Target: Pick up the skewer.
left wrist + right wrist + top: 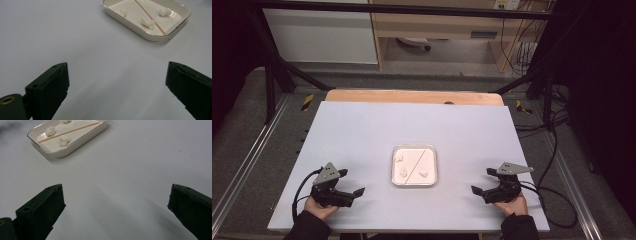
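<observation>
Skewer [415, 163] lies diagonal in tray [395, 181] among three white lumps. Left gripper [353, 184] at 8 o'clock, right gripper [482, 181] at 4, both wide open, empty (looks like pre-reach). Next: close in on skewer.

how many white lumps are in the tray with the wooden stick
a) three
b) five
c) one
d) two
a) three: in the high view the tray holds three white lumps, two on one side of the wooden stick and one on the other; the left gripper view shows the same.
</observation>
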The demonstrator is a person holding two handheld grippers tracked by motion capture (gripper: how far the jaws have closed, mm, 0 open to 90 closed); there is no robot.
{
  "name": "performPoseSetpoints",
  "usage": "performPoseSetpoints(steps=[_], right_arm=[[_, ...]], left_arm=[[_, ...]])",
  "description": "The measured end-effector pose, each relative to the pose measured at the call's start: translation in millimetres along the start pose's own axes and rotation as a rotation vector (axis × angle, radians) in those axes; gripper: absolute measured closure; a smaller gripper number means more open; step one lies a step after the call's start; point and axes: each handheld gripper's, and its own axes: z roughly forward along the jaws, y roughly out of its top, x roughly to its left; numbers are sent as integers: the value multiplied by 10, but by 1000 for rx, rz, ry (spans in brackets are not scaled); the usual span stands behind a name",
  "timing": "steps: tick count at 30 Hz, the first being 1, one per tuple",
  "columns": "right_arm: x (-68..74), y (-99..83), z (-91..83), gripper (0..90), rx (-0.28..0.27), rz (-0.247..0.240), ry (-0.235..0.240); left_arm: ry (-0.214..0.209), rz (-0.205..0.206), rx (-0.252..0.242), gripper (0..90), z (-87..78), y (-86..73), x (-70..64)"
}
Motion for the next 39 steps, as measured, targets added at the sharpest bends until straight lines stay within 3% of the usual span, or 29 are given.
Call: performPoseSetpoints(steps=[6, 17, 22, 39], right_arm=[[-1, 1, -3, 11, -2, -4, 0], [4, 2, -6, 11, 0, 1, 2], [4, 2, -5, 11, -1, 1, 2], [0, 1, -3, 12, 8, -6, -2]], left_arm=[[4, 7, 5, 50, 16, 52, -50], [29, -14, -1, 55, 26, 240, -108], [32, -2, -1, 56, 54, 348, -157], [30, 51, 56, 69, 416, 704, -464]])
